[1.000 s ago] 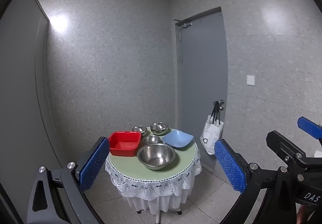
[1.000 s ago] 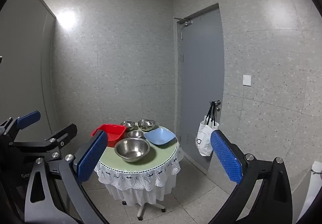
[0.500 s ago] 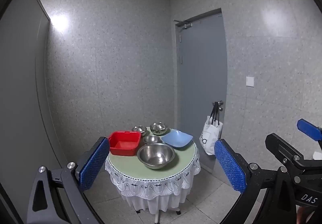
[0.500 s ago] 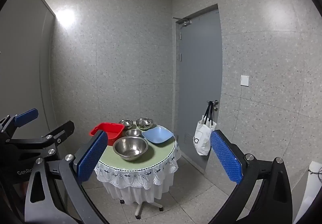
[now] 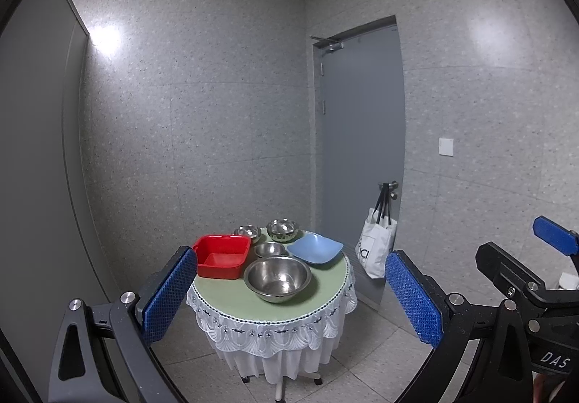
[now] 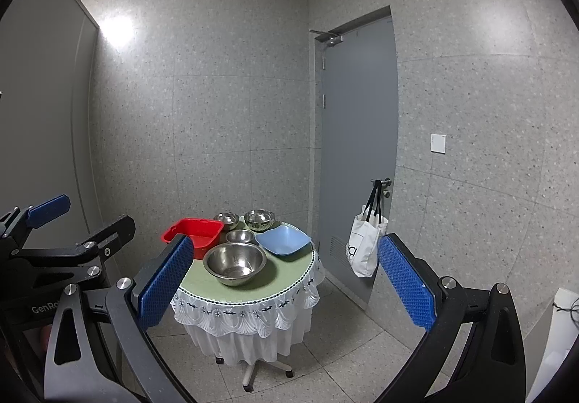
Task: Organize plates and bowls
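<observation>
A small round table with a green top and white lace skirt stands ahead, well beyond both grippers. On it sit a large steel bowl at the front, a red square dish at the left, a light blue square plate at the right, a small steel bowl in the middle, and two steel bowls at the back. My left gripper and right gripper are both open and hold nothing.
A grey door is in the right wall, with a white tote bag hanging from its handle. Speckled tiled walls close the corner behind the table. The table has a wheeled base on a tiled floor.
The right wrist view has drawn slightly back or up from the table; the left view has barely shifted. Both grippers stay open and the dishes have not moved.
</observation>
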`<state>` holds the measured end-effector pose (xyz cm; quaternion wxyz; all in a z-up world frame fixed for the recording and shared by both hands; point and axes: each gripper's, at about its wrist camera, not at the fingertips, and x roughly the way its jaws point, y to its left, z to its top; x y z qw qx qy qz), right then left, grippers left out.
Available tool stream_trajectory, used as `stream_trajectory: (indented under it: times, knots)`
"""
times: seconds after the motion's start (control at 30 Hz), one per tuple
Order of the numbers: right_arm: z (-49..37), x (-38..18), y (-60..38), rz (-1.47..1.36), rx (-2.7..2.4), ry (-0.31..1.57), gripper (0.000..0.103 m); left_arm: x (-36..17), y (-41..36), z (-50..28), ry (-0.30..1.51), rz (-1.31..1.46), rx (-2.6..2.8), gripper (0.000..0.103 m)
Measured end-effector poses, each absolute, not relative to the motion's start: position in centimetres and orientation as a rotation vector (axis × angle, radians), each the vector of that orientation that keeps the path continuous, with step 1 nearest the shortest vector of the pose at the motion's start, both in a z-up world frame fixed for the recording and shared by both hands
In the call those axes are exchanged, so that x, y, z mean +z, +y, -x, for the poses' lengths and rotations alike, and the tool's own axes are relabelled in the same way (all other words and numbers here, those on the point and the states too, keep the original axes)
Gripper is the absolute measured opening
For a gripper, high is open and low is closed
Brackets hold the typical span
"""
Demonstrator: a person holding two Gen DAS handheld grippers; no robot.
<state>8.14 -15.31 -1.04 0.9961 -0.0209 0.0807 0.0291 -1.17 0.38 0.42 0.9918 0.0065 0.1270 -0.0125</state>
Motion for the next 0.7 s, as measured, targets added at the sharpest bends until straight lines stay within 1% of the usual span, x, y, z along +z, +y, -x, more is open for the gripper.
stream_trajectory:
  times: [0.7]
  knots:
    - [-7.64, -1.25, -15.55, 0.039, 0.057, 0.157, 0.103, 0.38, 0.43, 1.19, 0.256, -0.013, -0.025, 0.102]
